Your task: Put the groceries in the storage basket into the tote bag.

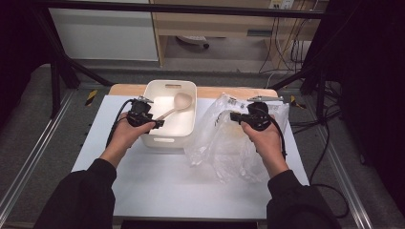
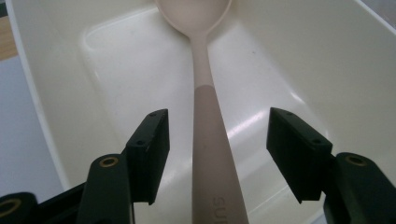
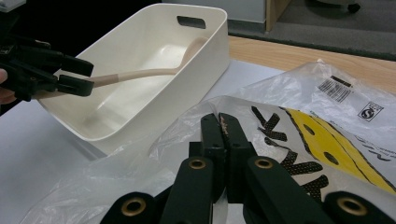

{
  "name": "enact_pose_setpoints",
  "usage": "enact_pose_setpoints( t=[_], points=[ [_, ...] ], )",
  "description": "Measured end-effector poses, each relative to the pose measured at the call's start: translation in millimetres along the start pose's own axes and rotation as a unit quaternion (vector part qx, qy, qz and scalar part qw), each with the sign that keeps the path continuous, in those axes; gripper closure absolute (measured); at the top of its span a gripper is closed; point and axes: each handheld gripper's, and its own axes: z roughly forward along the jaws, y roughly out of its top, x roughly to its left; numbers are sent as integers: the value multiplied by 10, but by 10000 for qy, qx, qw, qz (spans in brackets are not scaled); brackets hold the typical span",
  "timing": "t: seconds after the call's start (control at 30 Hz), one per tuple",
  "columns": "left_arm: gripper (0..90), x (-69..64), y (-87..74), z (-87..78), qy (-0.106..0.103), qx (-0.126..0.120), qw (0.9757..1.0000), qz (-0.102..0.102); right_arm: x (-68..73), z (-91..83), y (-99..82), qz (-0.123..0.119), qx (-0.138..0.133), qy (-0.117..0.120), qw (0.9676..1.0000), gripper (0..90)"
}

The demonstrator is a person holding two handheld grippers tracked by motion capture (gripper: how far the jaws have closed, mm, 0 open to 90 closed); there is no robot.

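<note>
In the left gripper view we lose the spoon [image 2: 205,140] at both ends: the top edge of the frame cuts its bowl, and the bottom edge cuts the handle midway through embossed lettering we cannot read. The white bin [image 2: 327,60] runs past the top and right edges there.

In the right gripper view, the right tongs [image 3: 223,140] cover the near part of the plastic bag [image 3: 299,135], and the bag's yellow and black print runs off the right edge. The barcode label at upper right is too small for us to read.

In the high view, the person's sleeves leave the bottom edge, and the crumpled bag's contents stay unclear.
</note>
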Motion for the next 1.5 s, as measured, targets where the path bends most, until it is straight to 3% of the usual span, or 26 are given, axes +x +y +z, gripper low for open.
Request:
enact_pose_setpoints(
  t=[0.83, 1.17, 1.33, 1.5],
  points=[
    [679, 0, -62, 79, 33, 163, 9999, -7, -69, -41, -27, 82, -14, -23, 10000, 900],
    [689, -29, -69, 38, 113, 118, 9999, 7, -72, -41, -30, 69, -17, -16, 10000, 900],
    [690, -41, -83, -16, 274, 91, 9995, 115, -65, -35, -31, 73, -5, -4, 10000, 900],
    [690, -16, -120, -109, 334, -116, 9993, 74, -61, -33, -30, 80, -6, -10, 10000, 900]
  ],
)
